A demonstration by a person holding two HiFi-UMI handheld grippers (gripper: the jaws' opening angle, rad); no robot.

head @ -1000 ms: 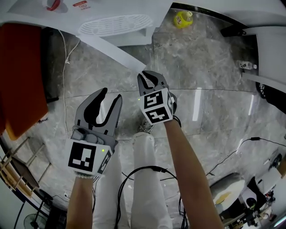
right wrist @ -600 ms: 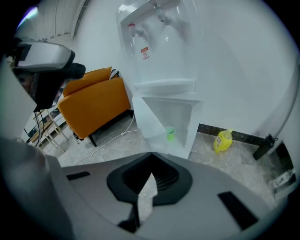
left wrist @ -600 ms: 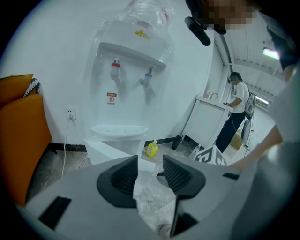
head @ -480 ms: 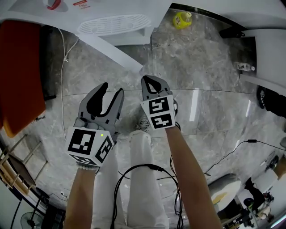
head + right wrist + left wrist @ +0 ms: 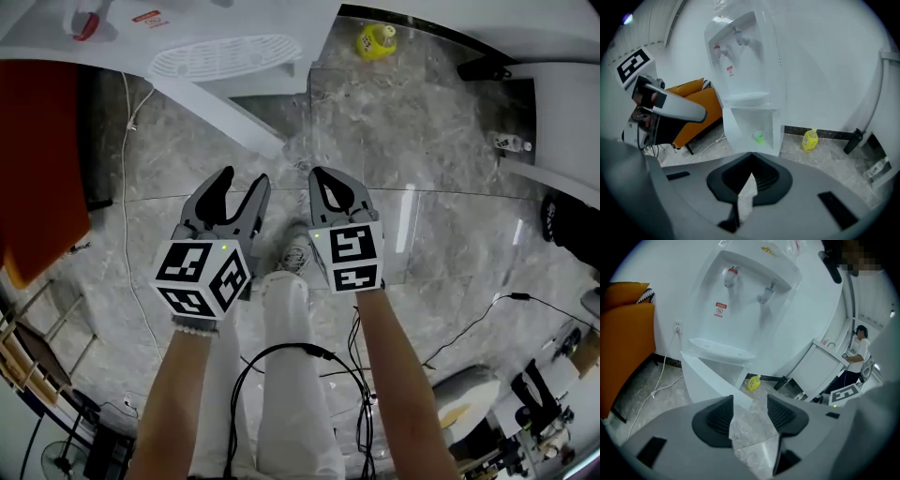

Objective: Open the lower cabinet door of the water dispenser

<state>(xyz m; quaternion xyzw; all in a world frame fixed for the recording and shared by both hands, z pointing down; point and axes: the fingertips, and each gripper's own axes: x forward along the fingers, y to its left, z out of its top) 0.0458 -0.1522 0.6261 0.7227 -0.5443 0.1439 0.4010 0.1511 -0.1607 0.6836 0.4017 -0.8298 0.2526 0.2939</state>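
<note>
The white water dispenser [image 5: 740, 301] stands against the wall. Its lower cabinet door [image 5: 230, 120] hangs swung out to the left, and a green cup [image 5: 759, 136] shows inside the open cabinet [image 5: 757, 129]. Both grippers hover over the marble floor, well short of the door and touching nothing. My left gripper [image 5: 242, 181] is open; its jaws have just been opening, with only floor between them. My right gripper [image 5: 325, 176] is shut and empty. In the left gripper view the door's edge [image 5: 710, 380] lies beyond the spread jaws.
A yellow bottle [image 5: 377, 39] lies on the floor right of the dispenser. An orange chair [image 5: 37, 169] stands at the left, with a white power cord [image 5: 127, 187] trailing past it. White furniture [image 5: 553, 122] is at the right. The person's legs and black cables [image 5: 281, 375] are below the grippers.
Both grippers have drawn back toward the person, lower in the head view. The left gripper rolled and its jaws spread wider. The right jaws closed.
</note>
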